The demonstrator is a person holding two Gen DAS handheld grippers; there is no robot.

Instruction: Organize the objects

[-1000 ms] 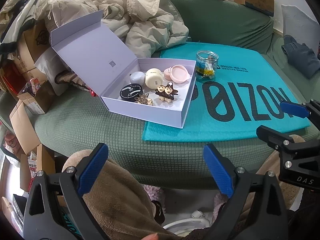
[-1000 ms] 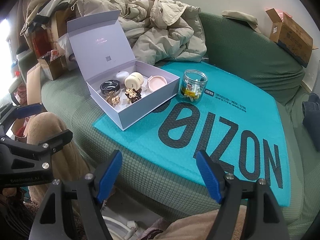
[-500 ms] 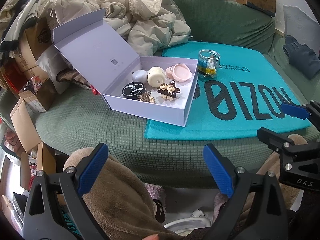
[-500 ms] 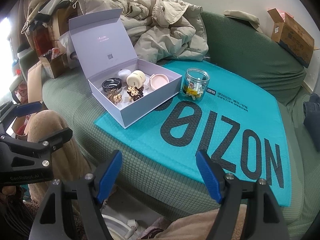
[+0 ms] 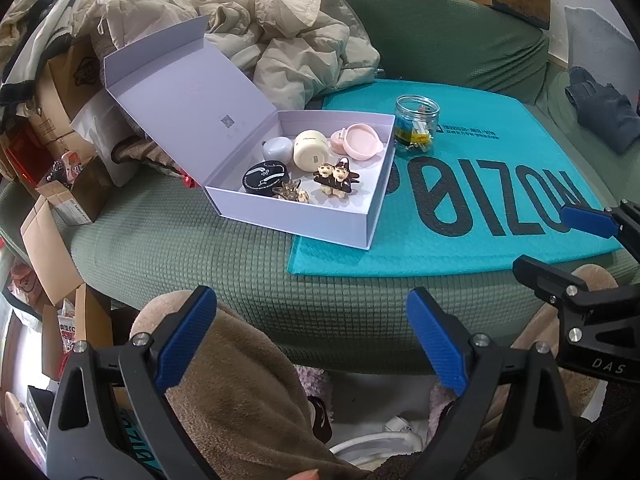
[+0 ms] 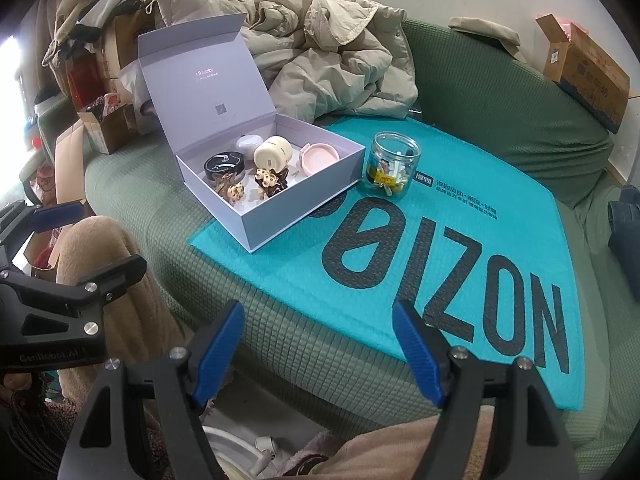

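Left gripper (image 5: 310,330) and right gripper (image 6: 320,344) both spread wide, empty, near sofa edge; lavender box (image 5: 296,208) lid up, glass jar (image 5: 416,124) just beside it.

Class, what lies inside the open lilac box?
Inside the open lilac cardboard box: black round compact, cream jar, pink dish, grey pod, two figure hair clips. Anything beneath them is hidden.
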